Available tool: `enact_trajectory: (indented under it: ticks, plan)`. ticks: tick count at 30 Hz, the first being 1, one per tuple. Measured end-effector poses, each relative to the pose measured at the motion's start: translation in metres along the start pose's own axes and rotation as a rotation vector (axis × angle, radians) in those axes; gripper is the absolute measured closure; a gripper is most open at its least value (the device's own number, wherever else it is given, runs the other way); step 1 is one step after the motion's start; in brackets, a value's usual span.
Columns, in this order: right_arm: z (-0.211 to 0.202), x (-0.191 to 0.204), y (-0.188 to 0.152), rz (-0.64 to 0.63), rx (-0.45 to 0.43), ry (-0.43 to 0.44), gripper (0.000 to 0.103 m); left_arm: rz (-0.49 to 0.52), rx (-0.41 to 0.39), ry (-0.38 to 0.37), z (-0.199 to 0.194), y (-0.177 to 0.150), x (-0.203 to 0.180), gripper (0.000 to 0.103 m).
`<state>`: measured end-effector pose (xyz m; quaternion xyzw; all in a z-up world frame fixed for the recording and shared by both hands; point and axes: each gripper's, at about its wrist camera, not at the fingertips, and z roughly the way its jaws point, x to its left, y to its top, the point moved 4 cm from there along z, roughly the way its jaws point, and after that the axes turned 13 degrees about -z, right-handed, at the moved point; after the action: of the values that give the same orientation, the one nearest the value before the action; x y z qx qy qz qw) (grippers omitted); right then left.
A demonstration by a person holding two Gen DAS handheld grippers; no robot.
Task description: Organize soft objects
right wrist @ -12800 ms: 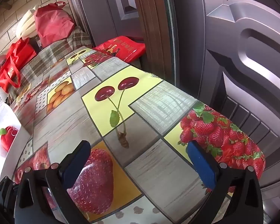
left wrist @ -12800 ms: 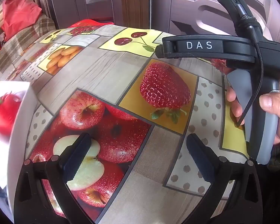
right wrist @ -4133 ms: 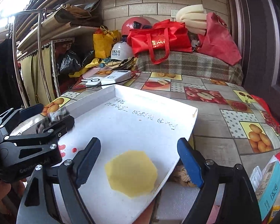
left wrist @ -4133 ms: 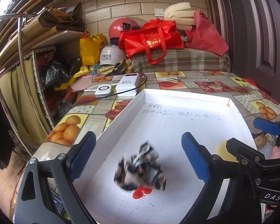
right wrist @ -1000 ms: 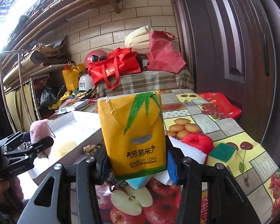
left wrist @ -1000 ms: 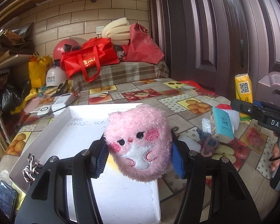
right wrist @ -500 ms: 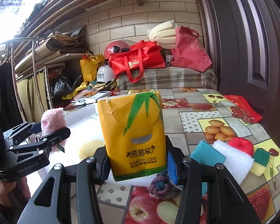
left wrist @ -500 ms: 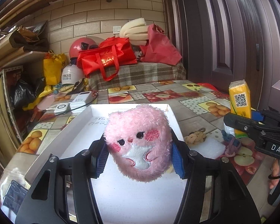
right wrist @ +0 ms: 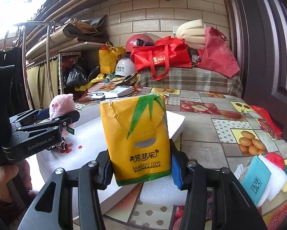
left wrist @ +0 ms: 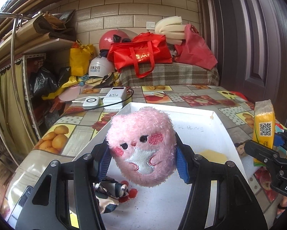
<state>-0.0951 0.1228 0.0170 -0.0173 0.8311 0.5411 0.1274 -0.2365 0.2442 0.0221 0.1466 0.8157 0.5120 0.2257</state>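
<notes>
My left gripper [left wrist: 142, 163] is shut on a pink plush toy [left wrist: 143, 145], held in the air above the near part of the white foam tray [left wrist: 199, 197]. In the tray lie a crumpled patterned cloth [left wrist: 109, 193] under the left finger and a flat yellow piece [left wrist: 212, 154] further right. My right gripper [right wrist: 139, 169] is shut on a yellow tissue pack [right wrist: 137, 136], held upright over the tray's right edge [right wrist: 177, 126]. The left gripper [right wrist: 42, 126] with the plush toy [right wrist: 61, 105] shows at the left of the right wrist view. The tissue pack [left wrist: 264, 126] and right gripper appear at the right edge of the left wrist view.
The fruit-print table [right wrist: 220, 120] carries a blue pack [right wrist: 254, 182], white foam [right wrist: 273, 180] and a red soft piece [right wrist: 275, 159] at the right. Power banks with cables [left wrist: 112, 97] lie beyond the tray. Red bags [left wrist: 141, 55], helmets and foam pile up at the back. A hand [right wrist: 15, 174] grips the left handle.
Both grippers have swung left with their loads. The plush toy now hangs further over the tray, above the patterned cloth, and the tissue pack has come to the tray's right edge.
</notes>
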Motion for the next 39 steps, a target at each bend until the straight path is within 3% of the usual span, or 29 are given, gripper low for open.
enact_trajectory:
  ticks: [18, 20, 23, 24, 27, 39]
  plan:
    - [0.06, 0.024, 0.019, -0.034, 0.103, 0.042, 0.051, -0.026, 0.015, 0.036, 0.007, 0.003, 0.008, 0.043]
    - [0.06, 0.021, 0.018, -0.022, 0.11, 0.043, 0.044, -0.026, 0.018, 0.052, 0.008, 0.004, 0.009, 0.04]
    - [0.057, 0.014, 0.016, 0.007, 0.103, 0.023, 0.021, -0.033, 0.006, 0.077, 0.007, 0.004, 0.011, 0.027]
    - [0.056, 0.014, 0.016, 0.012, 0.099, 0.023, 0.021, -0.035, -0.002, 0.088, 0.006, 0.005, 0.012, 0.019]
    - [0.055, 0.014, 0.016, 0.009, 0.093, 0.021, 0.021, -0.05, -0.009, 0.099, 0.005, 0.005, 0.016, 0.014]
    - [0.046, 0.014, 0.018, 0.003, 0.057, 0.002, 0.019, -0.075, -0.042, 0.081, -0.001, 0.007, 0.021, 0.014]
